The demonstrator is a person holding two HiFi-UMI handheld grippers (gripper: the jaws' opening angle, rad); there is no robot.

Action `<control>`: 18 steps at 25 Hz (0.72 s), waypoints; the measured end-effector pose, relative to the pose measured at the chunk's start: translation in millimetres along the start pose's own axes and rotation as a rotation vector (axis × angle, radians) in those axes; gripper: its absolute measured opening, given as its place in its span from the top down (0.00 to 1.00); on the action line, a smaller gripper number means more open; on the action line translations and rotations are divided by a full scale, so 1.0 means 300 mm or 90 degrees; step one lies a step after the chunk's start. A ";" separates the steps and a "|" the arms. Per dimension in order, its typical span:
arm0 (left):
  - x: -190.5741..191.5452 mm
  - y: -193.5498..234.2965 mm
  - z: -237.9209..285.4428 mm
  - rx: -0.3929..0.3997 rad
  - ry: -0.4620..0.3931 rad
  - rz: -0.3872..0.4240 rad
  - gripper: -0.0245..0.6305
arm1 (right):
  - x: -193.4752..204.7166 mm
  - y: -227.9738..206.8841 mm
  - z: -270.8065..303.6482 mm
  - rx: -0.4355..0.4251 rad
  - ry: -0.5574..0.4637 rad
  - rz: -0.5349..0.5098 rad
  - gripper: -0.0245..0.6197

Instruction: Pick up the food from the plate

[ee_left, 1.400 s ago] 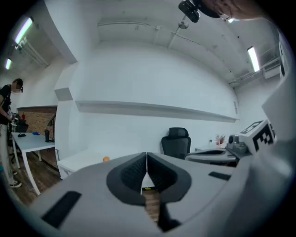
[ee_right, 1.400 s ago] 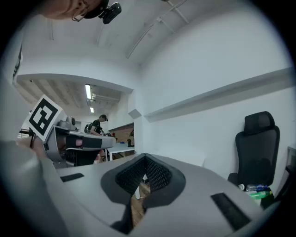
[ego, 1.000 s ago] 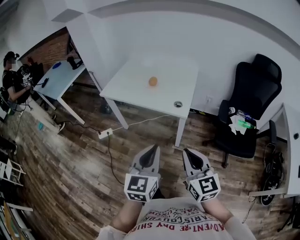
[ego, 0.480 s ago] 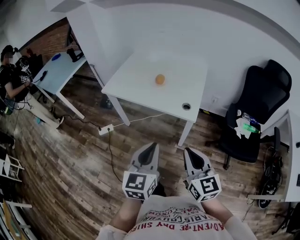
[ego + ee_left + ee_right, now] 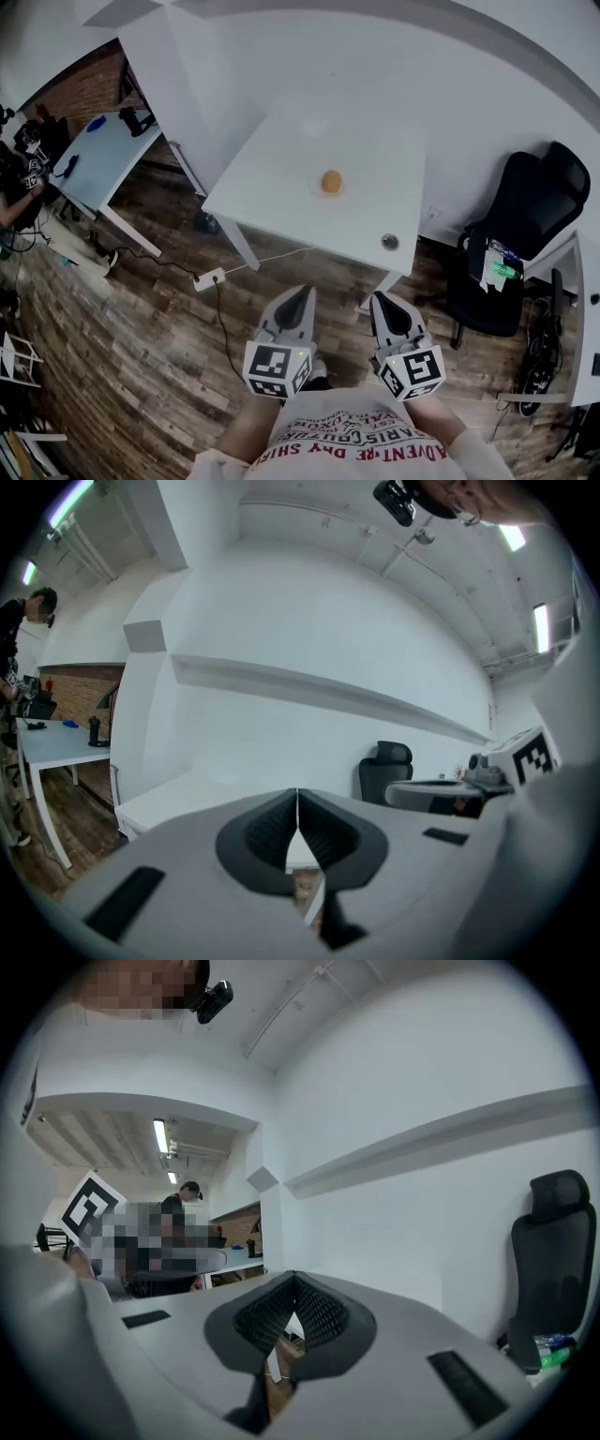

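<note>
Floor (image 5: 141, 328) open to table (image 5: 272, 169); power strip (image 5: 210, 278), cable (image 5: 223, 323) left; chair (image 5: 525, 216) right.

White table (image 5: 272, 178) ahead, black office chair (image 5: 539, 202) to its right, power strip (image 5: 210, 278) on the wooden floor (image 5: 122, 356), another desk (image 5: 101, 155) far left
</note>
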State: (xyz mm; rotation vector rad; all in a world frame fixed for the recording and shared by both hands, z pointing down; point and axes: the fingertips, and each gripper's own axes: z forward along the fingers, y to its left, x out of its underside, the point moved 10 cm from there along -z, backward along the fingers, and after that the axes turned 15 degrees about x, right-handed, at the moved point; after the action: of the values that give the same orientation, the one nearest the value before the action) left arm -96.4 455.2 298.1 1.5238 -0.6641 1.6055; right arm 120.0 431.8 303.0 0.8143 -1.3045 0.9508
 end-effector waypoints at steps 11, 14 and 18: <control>0.047 0.239 0.120 0.007 0.034 -0.034 0.95 | 0.045 0.011 0.260 0.027 0.044 -0.003 0.95; 0.050 0.291 0.182 0.006 0.041 -0.039 0.95 | 0.051 -0.009 0.342 0.022 0.049 -0.005 0.95; 0.026 0.355 0.282 -0.002 0.042 -0.029 0.95 | 0.057 -0.058 0.469 0.007 0.049 -0.004 0.95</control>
State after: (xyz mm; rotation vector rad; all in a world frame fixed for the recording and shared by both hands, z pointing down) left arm -137.4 330.3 333.4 1.4660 -0.5907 1.6123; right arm 78.6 298.8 335.5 0.7821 -1.2307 0.9760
